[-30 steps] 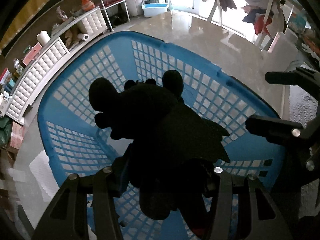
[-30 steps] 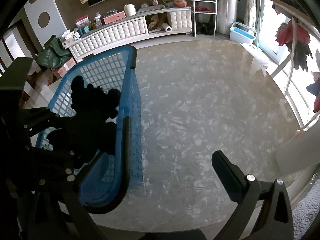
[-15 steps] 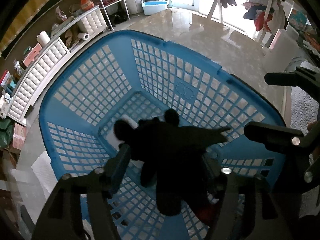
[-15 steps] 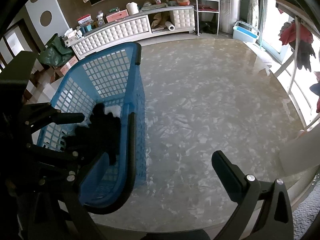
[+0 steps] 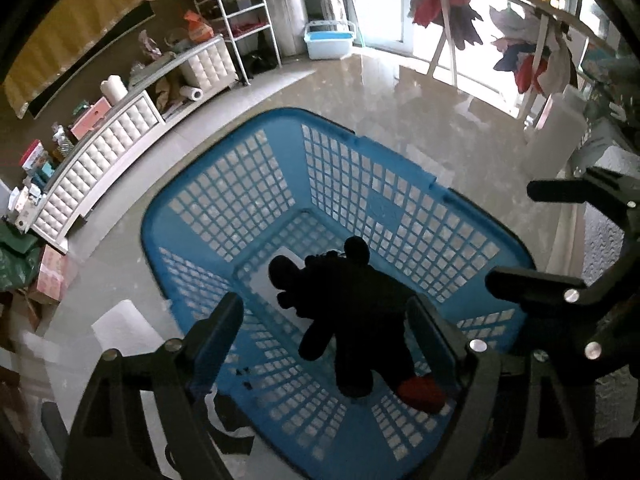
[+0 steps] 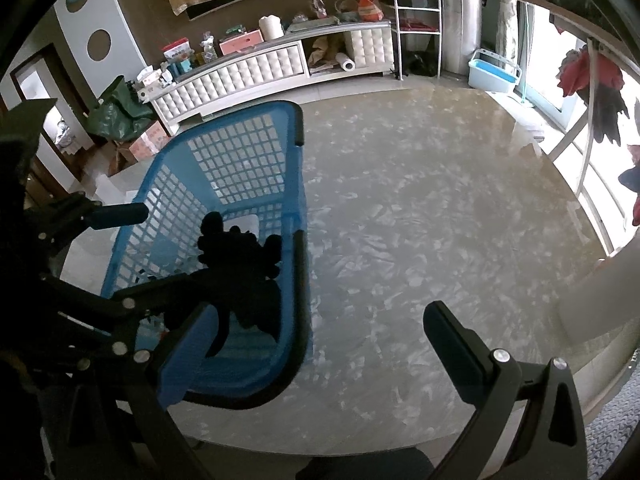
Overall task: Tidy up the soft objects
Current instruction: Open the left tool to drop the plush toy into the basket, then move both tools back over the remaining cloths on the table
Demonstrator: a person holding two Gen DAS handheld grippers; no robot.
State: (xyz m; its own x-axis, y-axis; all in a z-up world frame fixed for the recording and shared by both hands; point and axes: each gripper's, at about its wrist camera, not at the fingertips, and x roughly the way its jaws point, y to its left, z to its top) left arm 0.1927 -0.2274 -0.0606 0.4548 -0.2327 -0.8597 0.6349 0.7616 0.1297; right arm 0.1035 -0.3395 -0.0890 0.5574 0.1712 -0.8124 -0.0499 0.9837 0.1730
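A black plush toy [image 5: 352, 304] with a red part lies on the floor of the blue lattice laundry basket [image 5: 248, 184], partly over a white card. My left gripper [image 5: 324, 328] is open above the basket, its fingers apart on either side of the toy and not touching it. The toy [image 6: 240, 256] and basket [image 6: 240, 152] also show at the left of the right wrist view. My right gripper [image 6: 312, 320] is open and empty, just right of the basket over the glossy table.
The basket stands on a glossy marbled round table [image 6: 420, 220]. A white quilted cabinet [image 6: 256, 68] with clutter runs along the far wall. A light blue tub [image 6: 494, 70] sits by the window. Clothes hang on a rack [image 5: 452, 12] at the right.
My left gripper opened and let go of the black plush toy, which dropped into the basket. The left gripper then rose away from the basket. The right gripper barely moved.
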